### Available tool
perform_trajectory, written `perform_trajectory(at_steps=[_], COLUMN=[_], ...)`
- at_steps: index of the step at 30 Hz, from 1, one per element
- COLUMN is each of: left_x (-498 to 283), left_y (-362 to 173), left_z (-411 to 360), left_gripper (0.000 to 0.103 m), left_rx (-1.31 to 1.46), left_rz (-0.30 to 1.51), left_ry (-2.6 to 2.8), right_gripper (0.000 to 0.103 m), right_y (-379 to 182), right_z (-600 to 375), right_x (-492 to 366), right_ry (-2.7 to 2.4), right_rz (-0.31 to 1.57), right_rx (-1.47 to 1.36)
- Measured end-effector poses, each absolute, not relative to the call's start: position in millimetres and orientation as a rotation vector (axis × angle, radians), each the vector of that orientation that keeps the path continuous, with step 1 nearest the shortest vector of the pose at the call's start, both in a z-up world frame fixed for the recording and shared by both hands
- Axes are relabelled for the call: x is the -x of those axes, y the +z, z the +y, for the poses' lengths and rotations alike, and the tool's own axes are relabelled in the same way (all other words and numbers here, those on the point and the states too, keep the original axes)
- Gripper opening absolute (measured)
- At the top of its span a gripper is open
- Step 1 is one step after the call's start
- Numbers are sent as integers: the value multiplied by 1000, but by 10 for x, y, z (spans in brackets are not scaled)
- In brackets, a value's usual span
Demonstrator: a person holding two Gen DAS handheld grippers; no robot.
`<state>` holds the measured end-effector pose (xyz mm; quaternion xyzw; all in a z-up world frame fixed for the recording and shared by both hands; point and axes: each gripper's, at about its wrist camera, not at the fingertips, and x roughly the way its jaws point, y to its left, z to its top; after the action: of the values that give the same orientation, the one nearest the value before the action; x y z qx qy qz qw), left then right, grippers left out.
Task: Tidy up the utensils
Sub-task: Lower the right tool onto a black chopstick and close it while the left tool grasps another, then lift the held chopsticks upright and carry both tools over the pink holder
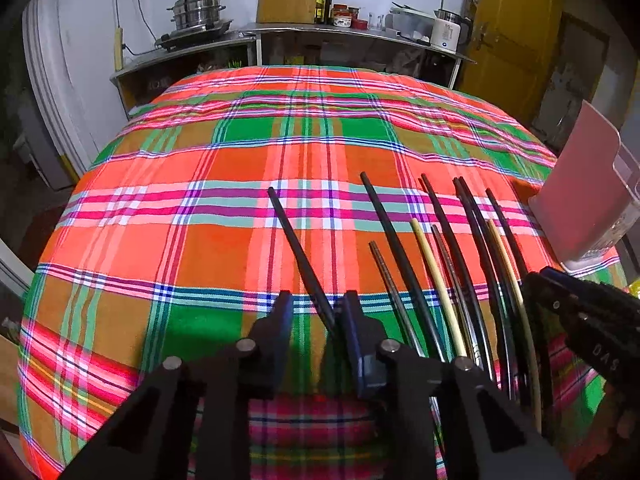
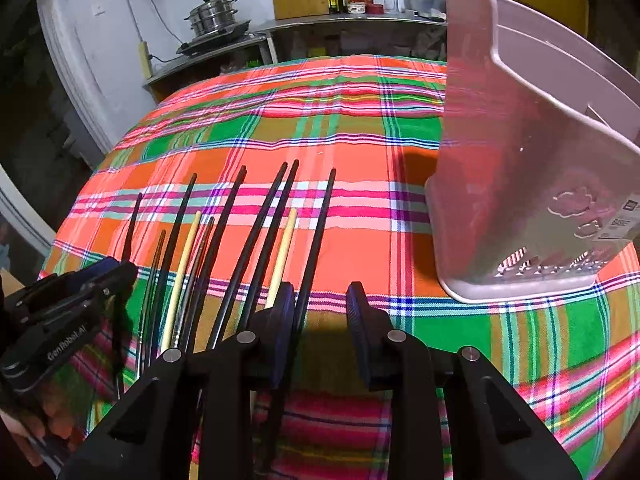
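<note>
Black, thin and rigid, the lone chopstick (image 1: 298,248) in the left wrist view lies on the plaid tablecloth (image 1: 200,200), set apart to the left of the fanned row of chopsticks (image 1: 452,264). It is judged light, stiff and smooth, so a grip near the thick end should limit slipping or rolling. The left gripper (image 1: 316,312) stands narrow but not closed: the stick rests against its right finger, with a gap to the left finger, so no grip is confirmed. In the right wrist view, the rightmost black chopstick (image 2: 318,236) runs between the fingers of the right gripper (image 2: 320,304) – beside the left pad, clear of the right one. These jaws are also partly open, clamping nothing. A pink basket (image 2: 520,184) stands just to the right – the likely destination.
</note>
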<state>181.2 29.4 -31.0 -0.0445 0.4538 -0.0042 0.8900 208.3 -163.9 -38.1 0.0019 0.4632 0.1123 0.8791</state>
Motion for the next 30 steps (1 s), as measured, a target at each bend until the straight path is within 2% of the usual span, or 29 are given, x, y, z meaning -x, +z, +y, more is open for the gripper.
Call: perform_trajectory(at_steps=[10, 12, 13, 14, 18, 30], left_x=[-2032, -2070, -2080, -2084, -2085, -1796], left_y=[-297, -299, -298, -295, -267, 368], left_z=[297, 278, 267, 260, 257, 251], left_gripper=[25, 21, 14, 13, 6, 6], left_rx=[120, 104, 92, 87, 99, 123], left_rz=[991, 997, 999, 1000, 1008, 892], left_ry=[-44, -41, -32, -30, -63, -158], right_gripper=[28, 20, 13, 8, 6, 6], right_y=[-382, -378, -376, -371, -312, 291], right_z=[-1523, -1495, -1501, -1510, -1551, -1611], right_x=[-2330, -2350, -2354, -2361, -2330, -2056], right_ry=[209, 188, 188, 194, 215, 315], right_rz=[989, 993, 995, 999, 990, 865], right_rx=[33, 56, 53, 42, 15, -44])
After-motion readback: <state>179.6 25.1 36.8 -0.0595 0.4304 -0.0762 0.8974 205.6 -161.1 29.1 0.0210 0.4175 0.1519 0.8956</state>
